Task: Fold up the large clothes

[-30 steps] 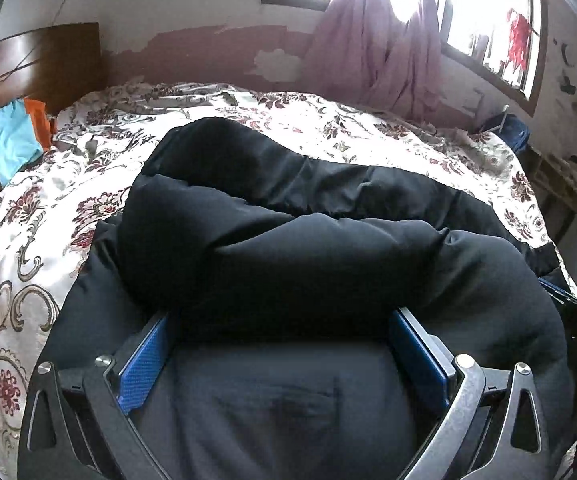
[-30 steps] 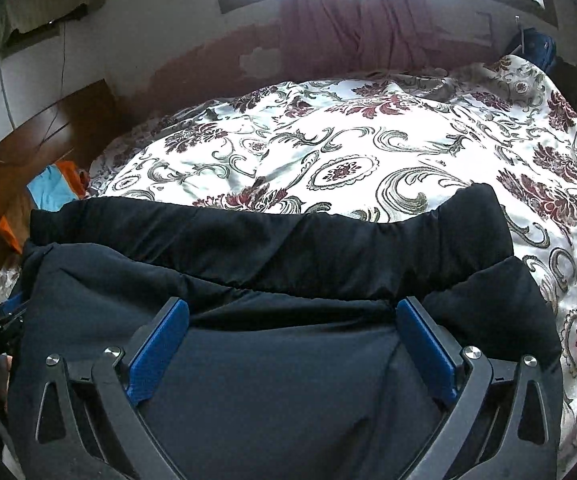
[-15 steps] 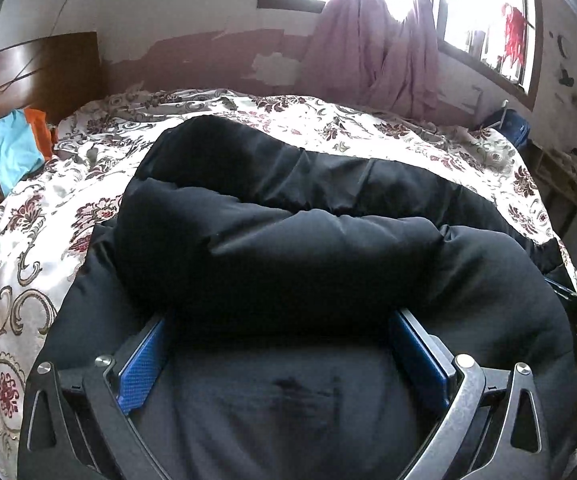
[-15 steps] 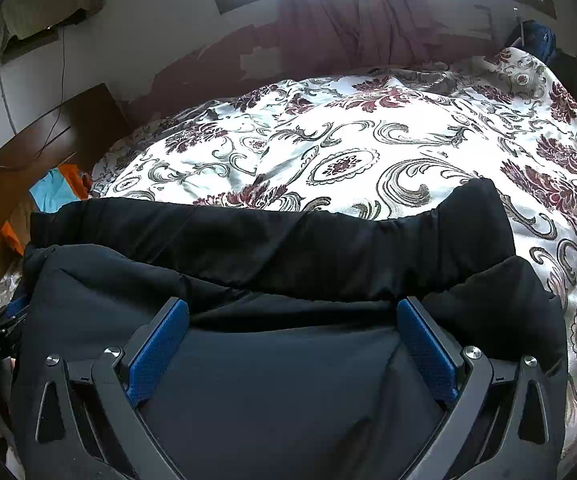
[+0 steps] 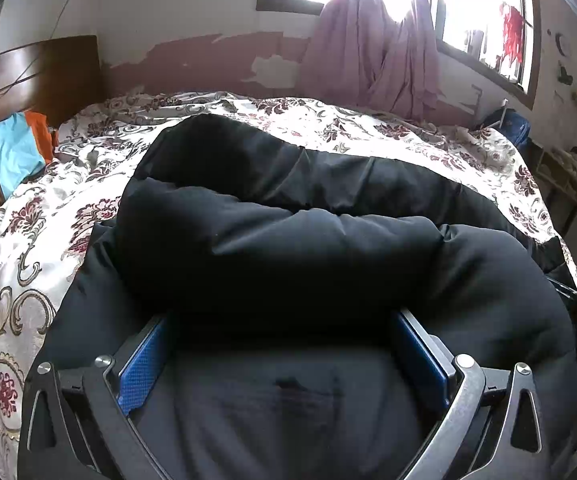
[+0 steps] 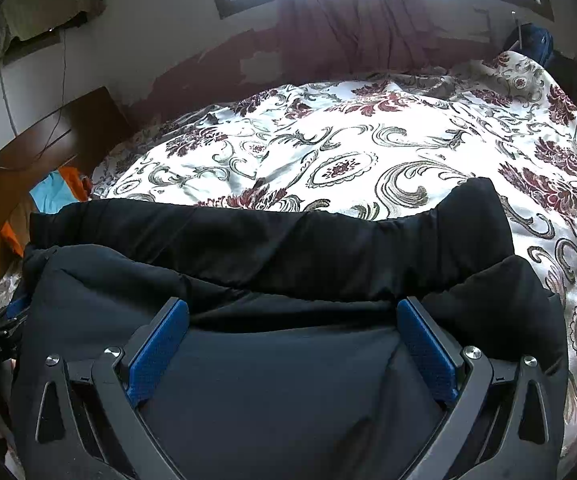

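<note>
A large black padded jacket (image 5: 280,240) lies across the flowered bedspread (image 5: 36,232), with a sleeve folded along its far edge. My left gripper (image 5: 284,324) is open, its blue pads (image 5: 144,364) spread wide, resting low on the jacket's near part under a puffy fold. In the right wrist view the same jacket (image 6: 272,256) fills the lower half. My right gripper (image 6: 292,312) is open too, blue pads (image 6: 160,352) wide apart over the flat dark fabric. Neither holds cloth.
A wooden headboard (image 5: 36,72) with blue and orange cloth (image 5: 16,148) is at the left. A pink curtain (image 5: 372,52) hangs below the windows on the far wall. Bare bedspread (image 6: 368,152) lies beyond the jacket. Dark furniture (image 5: 560,184) stands at the right.
Both grippers have stayed open on the jacket. The views have tilted up slightly; the jacket has barely shifted.
</note>
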